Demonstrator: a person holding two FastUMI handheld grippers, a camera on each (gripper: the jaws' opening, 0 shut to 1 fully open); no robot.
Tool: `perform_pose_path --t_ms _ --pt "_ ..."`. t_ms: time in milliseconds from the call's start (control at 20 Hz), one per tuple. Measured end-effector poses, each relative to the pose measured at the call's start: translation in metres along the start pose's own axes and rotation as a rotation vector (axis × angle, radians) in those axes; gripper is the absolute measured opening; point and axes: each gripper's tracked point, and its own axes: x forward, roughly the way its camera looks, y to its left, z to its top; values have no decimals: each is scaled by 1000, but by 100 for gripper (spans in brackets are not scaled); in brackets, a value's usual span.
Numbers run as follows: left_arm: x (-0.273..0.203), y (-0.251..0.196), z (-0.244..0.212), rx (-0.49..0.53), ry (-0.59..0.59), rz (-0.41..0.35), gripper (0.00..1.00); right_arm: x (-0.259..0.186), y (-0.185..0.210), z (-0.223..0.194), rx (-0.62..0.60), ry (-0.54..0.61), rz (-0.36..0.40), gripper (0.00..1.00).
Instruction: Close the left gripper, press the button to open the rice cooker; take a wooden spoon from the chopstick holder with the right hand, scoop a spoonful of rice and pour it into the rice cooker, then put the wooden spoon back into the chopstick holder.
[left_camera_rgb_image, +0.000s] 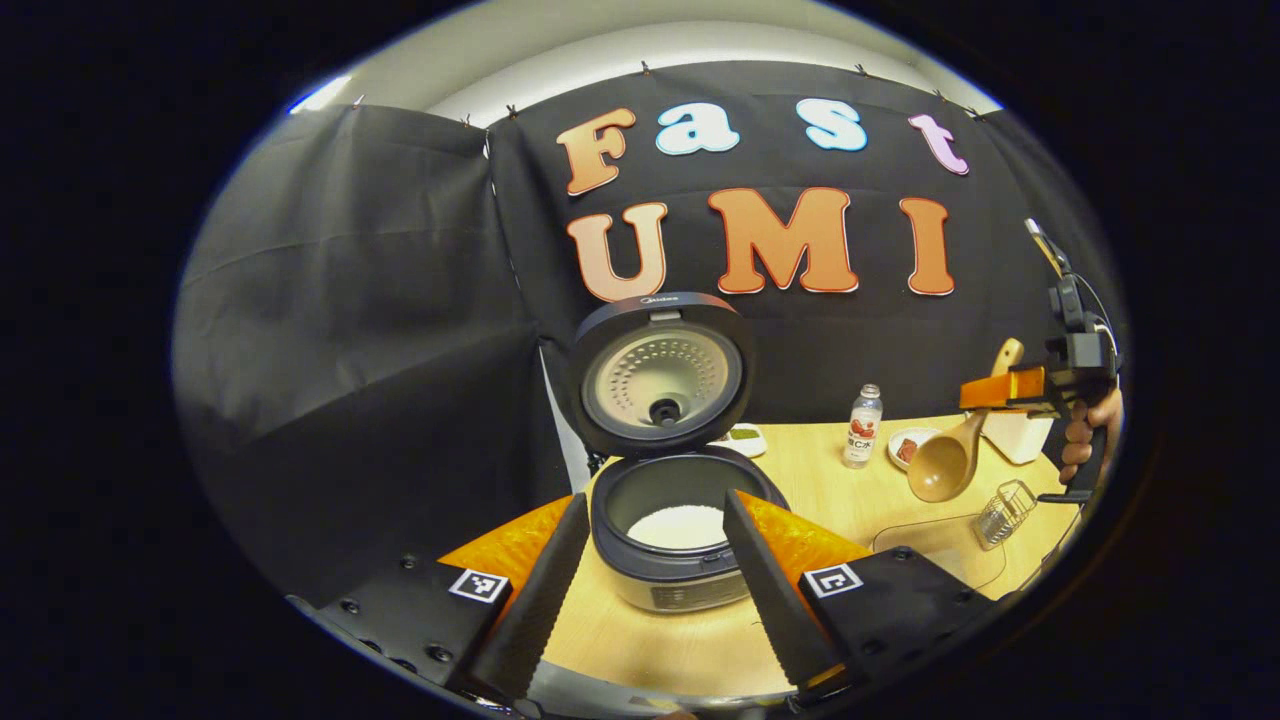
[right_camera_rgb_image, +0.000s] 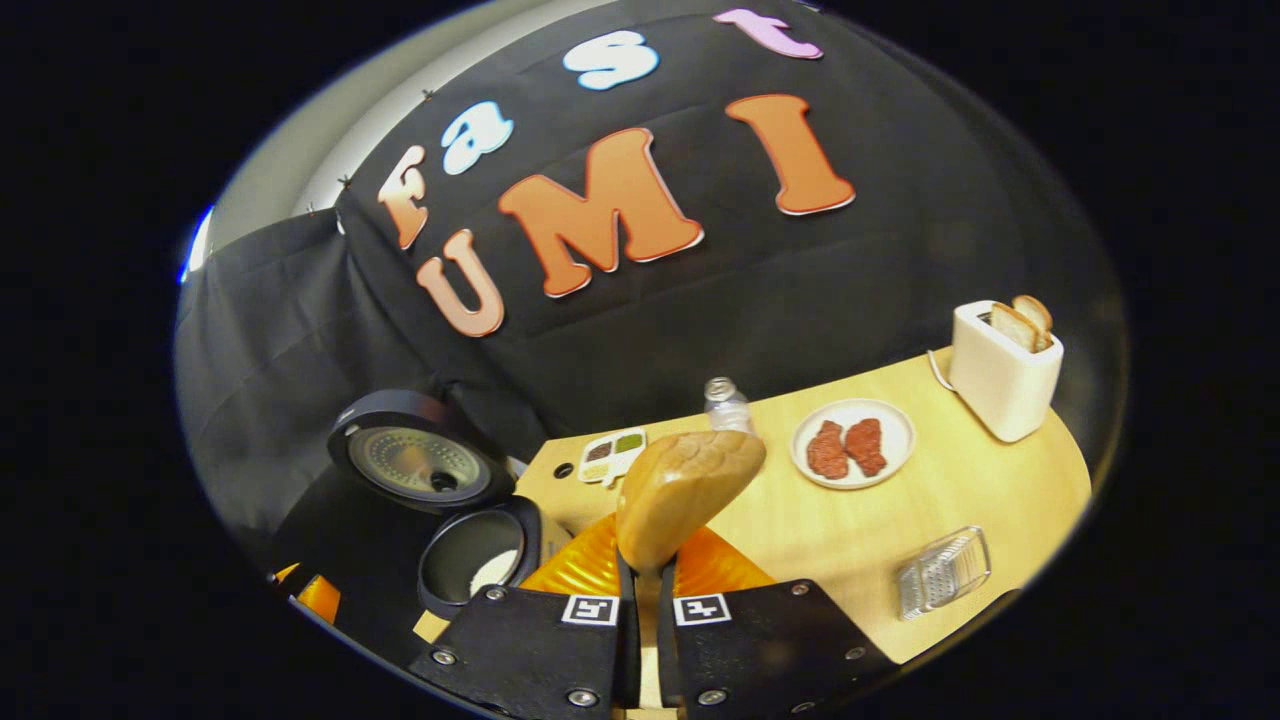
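Since the lid stands raised, the scene is logged as follows.

Rice cooker: the rice cooker (left_camera_rgb_image: 672, 540) is seen open in the left gripper view, lid (left_camera_rgb_image: 660, 372) tipped up at twelve o'clock above the pot; the button press is judged done, which explains the open pot.

Rice: a white heap (left_camera_rgb_image: 682, 528) is seen lying inside the pot.

Left gripper: the left gripper (left_camera_rgb_image: 648, 590) is held with its fingers spread apart, released, nothing between them; the cooker is framed in the gap, likely so the pot mouth is left free.

Right gripper: the right gripper (right_camera_rgb_image: 645, 590) is clenched on the wooden spoon (right_camera_rgb_image: 683, 485), both fingers pressed against the handle just below the bowl, so the spoon is kept from twisting.

Spoon attitude: in the left gripper view the spoon (left_camera_rgb_image: 945, 462) is carried off at three o'clock, well apart from the cooker, bowl hanging low; whether any rice is in it cannot be told.

Chopstick holder: a wire basket (right_camera_rgb_image: 944, 572) is seen at four o'clock on the table (right_camera_rgb_image: 1000, 500); it is judged to be the holder, and is left upright for the spoon's return.

Bystanders: a bottle (left_camera_rgb_image: 863, 427), a plate of meat (right_camera_rgb_image: 852, 443) and a toaster (right_camera_rgb_image: 1003, 372) are kept back, clear of the carrying path.
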Motion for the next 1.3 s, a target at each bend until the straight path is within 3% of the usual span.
perform_pose_path --t_ms 550,800,1300 --pt "8 -63 27 35 0 -82 92 -69 -181 21 109 -77 -293 6" --pt "8 -72 42 52 -20 -62 92 -58 -214 14 102 -64 -321 6" --pt "-1 -57 44 66 0 52 92 -16 -243 -38 104 70 -309 9"
